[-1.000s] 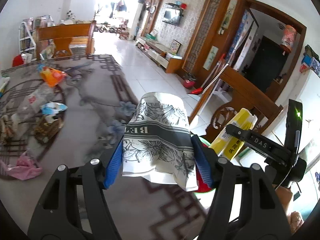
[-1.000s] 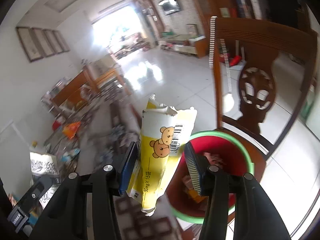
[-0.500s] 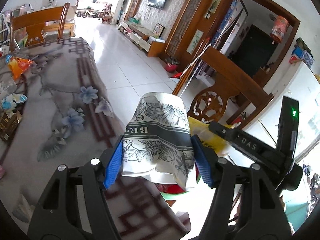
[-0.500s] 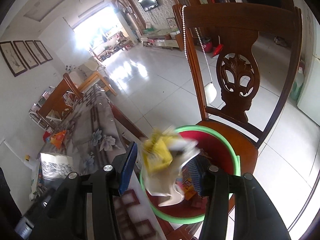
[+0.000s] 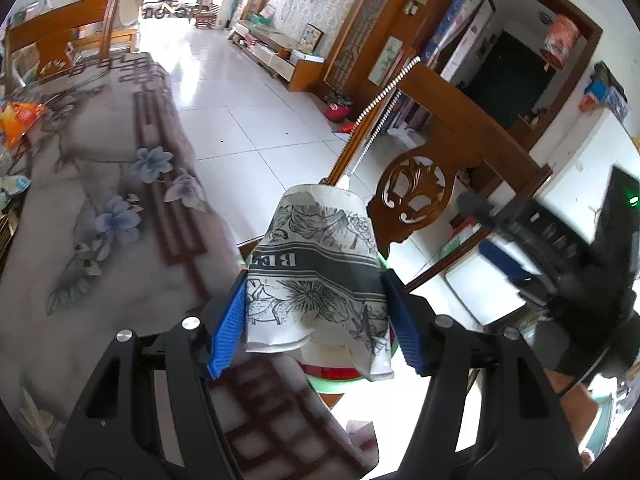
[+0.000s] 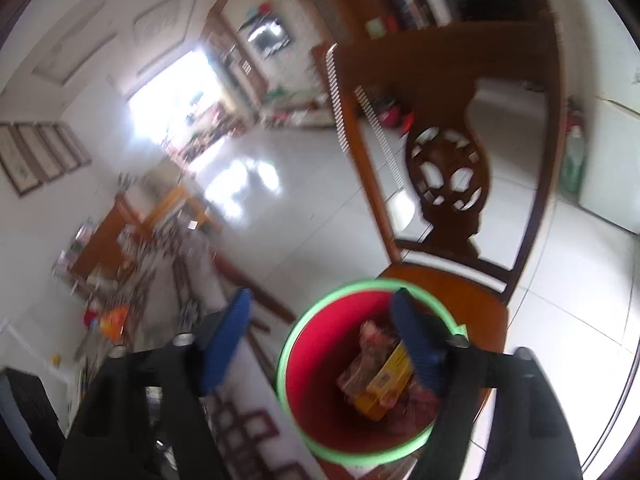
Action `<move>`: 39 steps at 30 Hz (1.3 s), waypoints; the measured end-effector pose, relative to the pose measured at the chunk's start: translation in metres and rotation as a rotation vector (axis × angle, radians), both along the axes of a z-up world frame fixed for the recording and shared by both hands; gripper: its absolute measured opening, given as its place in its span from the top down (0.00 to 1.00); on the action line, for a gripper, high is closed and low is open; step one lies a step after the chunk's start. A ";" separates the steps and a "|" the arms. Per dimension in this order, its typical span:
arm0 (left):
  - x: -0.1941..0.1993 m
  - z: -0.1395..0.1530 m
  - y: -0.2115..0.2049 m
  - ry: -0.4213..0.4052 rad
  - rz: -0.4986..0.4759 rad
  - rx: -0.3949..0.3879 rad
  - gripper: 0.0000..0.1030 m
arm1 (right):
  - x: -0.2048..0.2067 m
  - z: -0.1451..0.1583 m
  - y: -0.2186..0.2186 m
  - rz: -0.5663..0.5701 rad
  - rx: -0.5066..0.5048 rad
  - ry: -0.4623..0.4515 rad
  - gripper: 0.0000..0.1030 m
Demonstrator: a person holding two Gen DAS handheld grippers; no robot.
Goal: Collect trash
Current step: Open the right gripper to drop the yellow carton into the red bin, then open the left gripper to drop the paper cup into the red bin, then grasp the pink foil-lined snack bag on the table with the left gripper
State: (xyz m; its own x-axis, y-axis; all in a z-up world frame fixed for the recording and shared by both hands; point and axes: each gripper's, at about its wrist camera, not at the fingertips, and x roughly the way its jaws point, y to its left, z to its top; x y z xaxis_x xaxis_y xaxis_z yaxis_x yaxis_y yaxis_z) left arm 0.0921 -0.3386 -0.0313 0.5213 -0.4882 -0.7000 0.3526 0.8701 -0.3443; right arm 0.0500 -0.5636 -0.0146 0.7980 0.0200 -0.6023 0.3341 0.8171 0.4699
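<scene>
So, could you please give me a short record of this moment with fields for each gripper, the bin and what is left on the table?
left gripper: shut on the black-and-white printed paper bag, held near the table edge
right gripper: open, nothing between the pads; its jaws have just been opening
bin: red bucket with green rim on the wooden chair seat
bin contents: yellow wrapper and other trash
table: orange wrapper at the far left

The bucket sits on the chair seat, just right of the bench edge, with wrappers inside it. The paper bag sits between the left tool pads, over the bench corner, bucket behind it.
</scene>
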 end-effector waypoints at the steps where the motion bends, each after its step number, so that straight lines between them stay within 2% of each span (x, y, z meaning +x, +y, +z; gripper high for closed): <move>1: 0.002 -0.003 -0.005 0.008 -0.012 0.008 0.38 | -0.003 0.002 -0.003 -0.022 -0.002 -0.012 0.29; 3: 0.005 -0.007 -0.011 0.024 -0.014 0.015 0.32 | -0.004 0.002 -0.006 -0.040 -0.006 -0.013 0.29; 4: 0.006 -0.009 -0.012 0.032 -0.013 0.010 0.21 | -0.003 0.003 -0.008 -0.046 -0.006 -0.012 0.29; 5: 0.006 -0.011 -0.011 0.035 -0.014 -0.001 0.19 | -0.003 0.002 -0.009 -0.051 -0.005 -0.011 0.29; 12: 0.003 -0.016 -0.005 0.062 -0.017 -0.023 0.19 | 0.004 0.003 -0.001 -0.013 -0.036 0.007 0.26; 15: -0.002 -0.014 0.007 0.055 0.006 -0.032 0.19 | 0.007 0.005 0.007 0.013 -0.053 0.003 0.23; 16: -0.004 -0.013 0.015 0.047 0.023 -0.031 0.19 | 0.009 0.005 0.010 0.026 -0.059 0.003 0.19; 18: -0.009 -0.013 0.027 0.038 0.050 -0.028 0.19 | 0.015 0.003 0.019 0.066 -0.071 0.022 0.14; 20: -0.015 -0.011 0.045 0.022 0.081 -0.015 0.19 | 0.024 0.001 0.034 0.140 -0.082 0.049 0.14; 24: -0.025 -0.007 0.084 -0.017 0.139 0.041 0.19 | 0.030 0.005 0.060 0.219 -0.142 0.043 0.12; 27: -0.031 -0.002 0.118 -0.049 0.168 0.103 0.18 | 0.035 0.005 0.078 0.293 -0.117 0.040 0.12; 29: -0.031 0.004 0.142 -0.092 0.186 0.182 0.18 | 0.037 0.004 0.088 0.325 -0.105 0.049 0.12; 32: -0.035 0.009 0.181 -0.154 0.216 0.341 0.15 | 0.041 0.000 0.104 0.371 -0.086 0.072 0.12; 35: -0.038 0.006 0.224 -0.127 0.238 0.458 0.15 | 0.045 -0.003 0.119 0.412 -0.083 0.095 0.12; 37: -0.040 0.002 0.249 -0.091 0.259 0.488 0.15 | 0.045 -0.004 0.126 0.432 -0.078 0.103 0.12; 39: -0.038 -0.003 0.269 -0.054 0.277 0.483 0.15 | 0.046 -0.005 0.129 0.441 -0.072 0.106 0.12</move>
State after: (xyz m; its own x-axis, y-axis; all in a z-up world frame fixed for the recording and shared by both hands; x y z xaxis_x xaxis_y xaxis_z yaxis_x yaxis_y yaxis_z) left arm 0.0539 -0.0692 -0.0341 0.6256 0.0412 -0.7791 0.0947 0.9872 0.1282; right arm 0.0958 -0.4344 -0.0194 0.6563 0.2990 -0.6927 -0.0100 0.9215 0.3883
